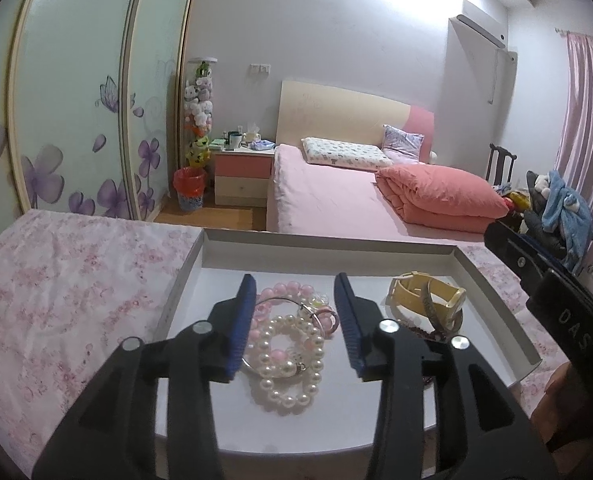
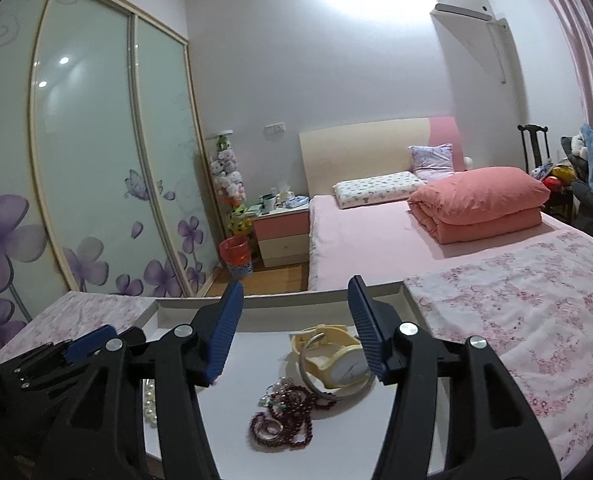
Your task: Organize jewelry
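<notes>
Left wrist view: my left fingers stand apart over the white tray, gripping nothing; pearl bracelets lie on the tray floor between them, untouched
Right wrist view: my right fingers gape likewise, empty
Watch: the yellow watch lies in the tray's far part, below my right fingers
Beads: dark red beads lie in the tray, just nearer than the watch
Tray: sits on the floral cloth
</notes>
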A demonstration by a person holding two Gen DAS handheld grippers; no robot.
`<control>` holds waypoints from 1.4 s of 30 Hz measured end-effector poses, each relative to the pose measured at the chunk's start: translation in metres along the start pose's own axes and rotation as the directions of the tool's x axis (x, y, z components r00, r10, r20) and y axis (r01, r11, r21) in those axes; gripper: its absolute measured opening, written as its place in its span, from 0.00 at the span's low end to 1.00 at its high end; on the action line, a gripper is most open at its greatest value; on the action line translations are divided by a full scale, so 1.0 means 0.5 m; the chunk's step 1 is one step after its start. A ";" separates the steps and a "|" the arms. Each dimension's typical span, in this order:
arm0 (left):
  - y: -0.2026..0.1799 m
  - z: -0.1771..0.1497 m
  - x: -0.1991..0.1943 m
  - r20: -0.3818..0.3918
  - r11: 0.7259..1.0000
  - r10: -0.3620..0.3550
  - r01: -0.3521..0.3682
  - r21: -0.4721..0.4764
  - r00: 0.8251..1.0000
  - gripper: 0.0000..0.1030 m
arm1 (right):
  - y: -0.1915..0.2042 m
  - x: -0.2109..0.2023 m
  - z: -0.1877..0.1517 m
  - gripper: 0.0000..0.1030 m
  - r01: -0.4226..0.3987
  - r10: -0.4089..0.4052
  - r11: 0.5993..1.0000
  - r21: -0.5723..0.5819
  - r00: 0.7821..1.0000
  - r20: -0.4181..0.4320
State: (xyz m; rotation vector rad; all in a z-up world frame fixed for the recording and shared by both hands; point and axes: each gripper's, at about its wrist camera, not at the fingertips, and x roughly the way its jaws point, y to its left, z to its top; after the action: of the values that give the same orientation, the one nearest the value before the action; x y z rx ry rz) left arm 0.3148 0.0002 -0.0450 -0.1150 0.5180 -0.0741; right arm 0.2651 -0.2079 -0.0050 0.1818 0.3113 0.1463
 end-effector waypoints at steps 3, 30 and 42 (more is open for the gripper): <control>0.014 0.007 -0.003 -0.003 0.999 -0.013 0.013 -0.039 1.000 0.49 | -0.006 -0.004 0.003 0.54 0.016 -0.016 1.000 0.004 1.000 0.004; 0.090 -0.066 -0.374 0.162 0.990 0.143 -0.143 -0.007 0.976 0.96 | 0.065 -0.282 -0.043 0.98 0.035 -0.040 0.985 -0.170 0.999 -0.028; 0.031 -0.139 -0.447 0.232 0.974 0.176 -0.204 0.100 0.957 0.96 | 0.073 -0.332 -0.093 0.98 0.058 -0.070 0.979 -0.193 0.996 -0.058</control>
State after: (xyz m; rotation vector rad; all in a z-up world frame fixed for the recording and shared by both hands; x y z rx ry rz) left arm 0.0871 0.0318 0.0025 0.0479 0.2974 0.0947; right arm 0.0899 -0.1933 0.0072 -0.0235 0.3648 0.1173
